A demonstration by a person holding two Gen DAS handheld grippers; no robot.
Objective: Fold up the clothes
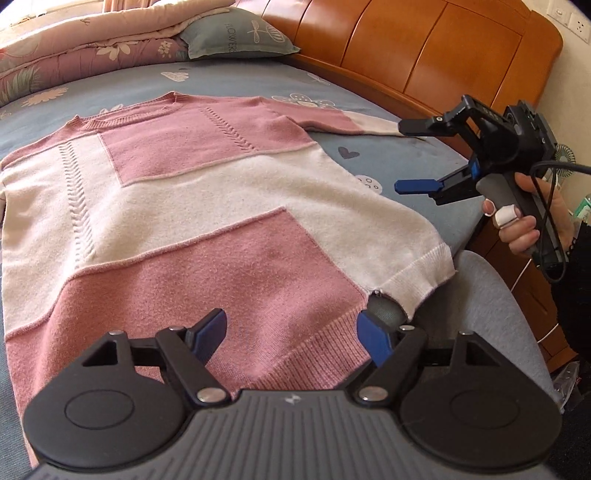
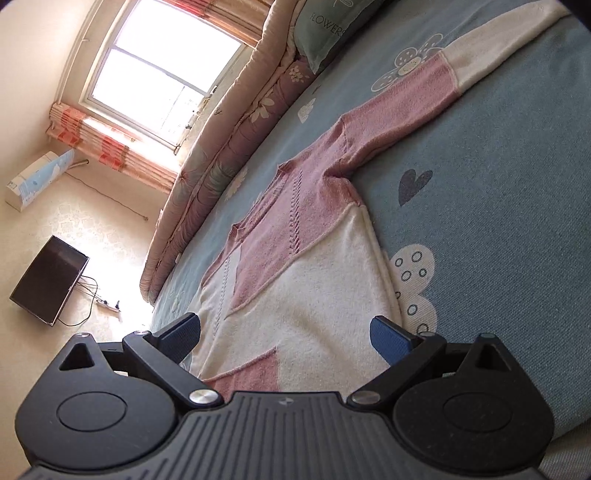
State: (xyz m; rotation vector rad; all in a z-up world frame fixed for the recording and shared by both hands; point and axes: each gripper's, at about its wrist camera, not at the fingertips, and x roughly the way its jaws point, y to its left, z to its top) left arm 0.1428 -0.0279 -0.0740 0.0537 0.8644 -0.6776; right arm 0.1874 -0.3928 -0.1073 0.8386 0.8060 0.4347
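A pink and cream sweater [image 1: 207,206] is lying spread flat, front up, on a blue-grey bed sheet [image 1: 388,158] printed with flowers and hearts. Its neckline is pointing toward a grey-green pillow [image 1: 236,33] and a folded floral quilt [image 1: 74,48] at the far side of the bed. One sleeve [image 2: 424,88] is stretching straight out from the sweater's shoulder toward the wooden headboard [image 1: 424,48], pink near the body and cream at the cuff end.

The left claw [image 1: 291,332] is hovering over the sweater's ribbed bottom hem, its blue-padded jaws standing wide apart with nothing gripped between them. Beside the hem's cream corner, the right claw [image 1: 410,155] is hanging above the sheet, near the sleeve, its jaws also spread apart and empty. A hand [image 1: 528,225] is gripping its handle, with a white bandage around one finger.

From the right claw's own view, the sweater's cream side edge is lying just ahead of its open jaws. Beyond the sweater and the quilt, a window [image 2: 162,70] with striped curtains is glowing brightly, and a dark flat screen [image 2: 48,280] is resting against the wall.
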